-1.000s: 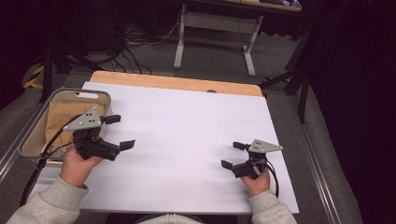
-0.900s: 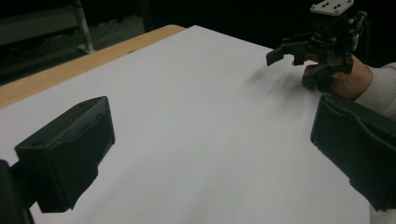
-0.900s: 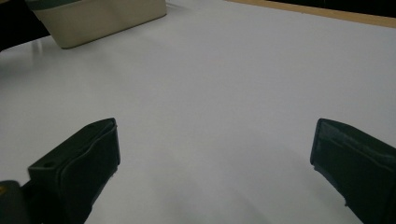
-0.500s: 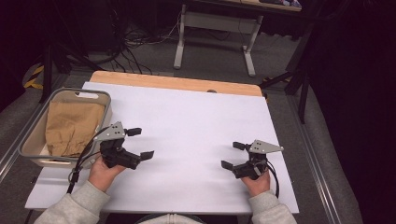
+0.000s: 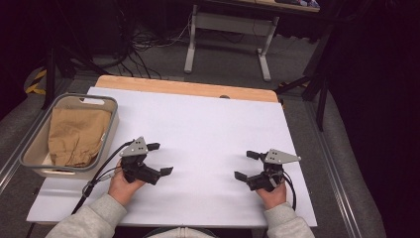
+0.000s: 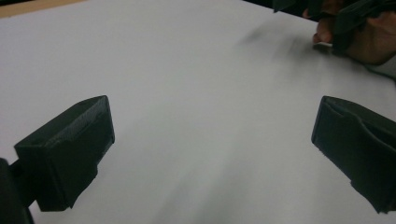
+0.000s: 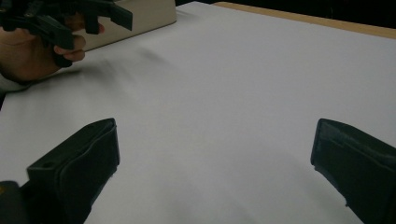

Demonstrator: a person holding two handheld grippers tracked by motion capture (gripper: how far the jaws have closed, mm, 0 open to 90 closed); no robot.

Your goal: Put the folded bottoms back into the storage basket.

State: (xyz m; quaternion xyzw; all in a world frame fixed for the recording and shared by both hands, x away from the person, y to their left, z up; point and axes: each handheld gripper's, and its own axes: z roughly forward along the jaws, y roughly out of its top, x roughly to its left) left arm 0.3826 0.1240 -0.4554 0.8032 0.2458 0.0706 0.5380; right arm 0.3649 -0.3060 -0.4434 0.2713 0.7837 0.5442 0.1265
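My left gripper (image 5: 159, 158) rests low over the white table sheet (image 5: 198, 129) at the front left, jaws spread wide and empty, pointing right. In the left gripper view its jaws (image 6: 210, 154) frame bare white sheet. My right gripper (image 5: 247, 165) sits at the front right, open and empty, pointing left toward the other one. The right gripper view shows its own gripper (image 7: 210, 163) over plain sheet, with the left hand and its gripper (image 7: 56, 18) far off at the top left.
A grey bin (image 5: 106, 131) holding crumpled tan cloth (image 5: 74, 136) stands at the table's left edge, just left of my left gripper. A wooden table strip (image 5: 188, 88) runs along the far side. Desk legs and cables lie beyond.
My left gripper has moved right, away from above the bin and out onto the white sheet. The right gripper has stayed put.
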